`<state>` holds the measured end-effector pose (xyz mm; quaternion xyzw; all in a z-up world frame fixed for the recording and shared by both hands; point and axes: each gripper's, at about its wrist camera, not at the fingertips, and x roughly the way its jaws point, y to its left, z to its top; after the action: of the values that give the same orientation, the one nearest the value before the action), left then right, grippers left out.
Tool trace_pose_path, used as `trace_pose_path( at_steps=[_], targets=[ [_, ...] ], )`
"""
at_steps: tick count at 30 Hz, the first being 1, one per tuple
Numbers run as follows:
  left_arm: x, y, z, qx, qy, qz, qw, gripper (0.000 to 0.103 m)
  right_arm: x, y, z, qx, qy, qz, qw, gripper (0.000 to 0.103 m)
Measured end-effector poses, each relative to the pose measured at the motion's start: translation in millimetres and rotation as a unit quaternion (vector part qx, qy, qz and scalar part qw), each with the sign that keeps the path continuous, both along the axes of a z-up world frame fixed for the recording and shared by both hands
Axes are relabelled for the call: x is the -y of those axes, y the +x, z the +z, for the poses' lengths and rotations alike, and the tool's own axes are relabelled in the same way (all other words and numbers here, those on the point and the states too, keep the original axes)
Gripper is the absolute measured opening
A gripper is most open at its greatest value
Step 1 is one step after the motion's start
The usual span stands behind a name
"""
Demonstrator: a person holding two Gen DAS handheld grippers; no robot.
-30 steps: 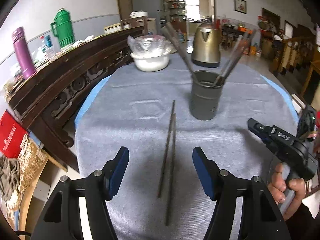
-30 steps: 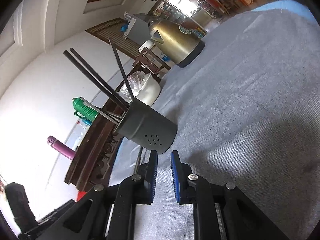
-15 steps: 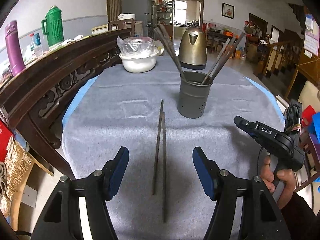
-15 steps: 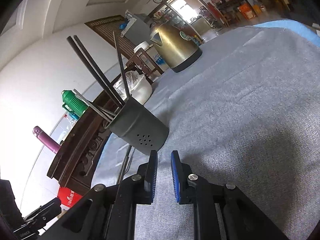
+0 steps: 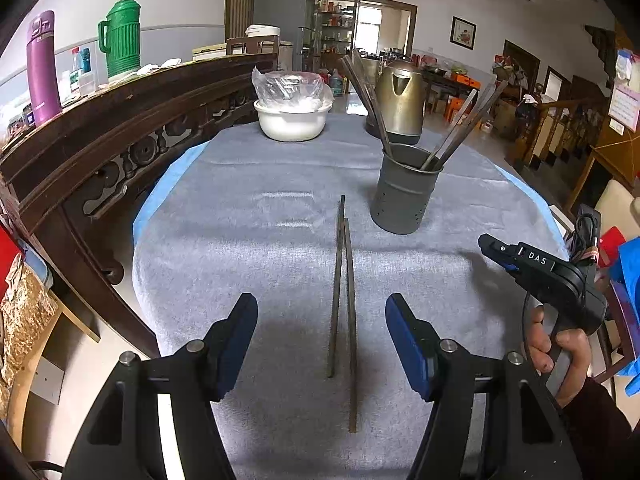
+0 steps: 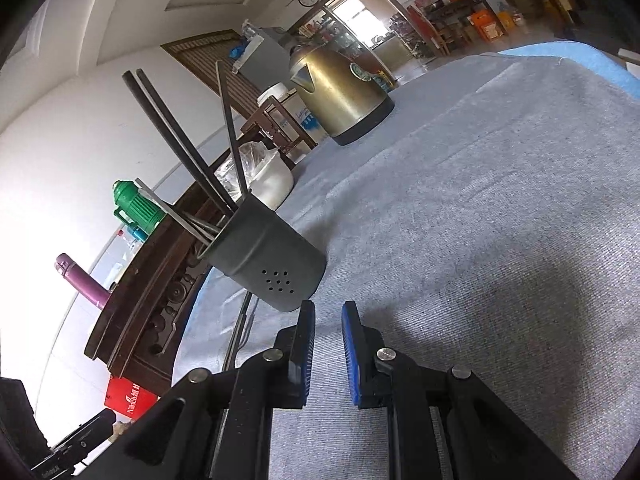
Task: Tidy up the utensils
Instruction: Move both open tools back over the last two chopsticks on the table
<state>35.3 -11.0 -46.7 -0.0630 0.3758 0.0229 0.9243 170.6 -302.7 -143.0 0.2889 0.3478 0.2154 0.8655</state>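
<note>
Two dark chopsticks [image 5: 343, 300] lie side by side on the grey cloth, pointing away from me. My left gripper [image 5: 321, 340] is open and empty, its blue pads on either side of their near ends, above the cloth. A dark grey perforated holder [image 5: 405, 190] stands beyond them to the right with several chopsticks leaning in it. It also shows in the right wrist view [image 6: 269, 257]. My right gripper [image 6: 328, 344] hovers empty just in front of the holder, pads nearly together with a narrow gap. It also shows in the left wrist view [image 5: 486, 242].
A brass kettle [image 5: 398, 102] and a white bowl covered in plastic [image 5: 293, 114] stand at the table's far end. A carved dark wooden rail [image 5: 120, 128] runs along the left, with a green thermos [image 5: 120, 36] and purple flask [image 5: 42, 68] behind it.
The left gripper's view has swung so the chopsticks now lie centred between its pads. The right gripper has tilted and drawn slightly nearer the holder. Jaw openings are unchanged.
</note>
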Motion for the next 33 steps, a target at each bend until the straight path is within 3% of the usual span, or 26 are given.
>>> trace_pose_path(
  at_steps=[16,33],
  targets=[
    [-8.5,2.2,-8.0,-0.013,-0.020,0.009,0.9997,0.068,-2.3,1.6,-1.4,-0.007,-0.005,0.000,1.000,0.016],
    [-5.0,-12.7,-4.2,-0.002,-0.015,0.009,0.9998,0.068,-2.1,0.8,-0.6,-0.004,-0.006,0.004,1.000,0.016]
  ],
)
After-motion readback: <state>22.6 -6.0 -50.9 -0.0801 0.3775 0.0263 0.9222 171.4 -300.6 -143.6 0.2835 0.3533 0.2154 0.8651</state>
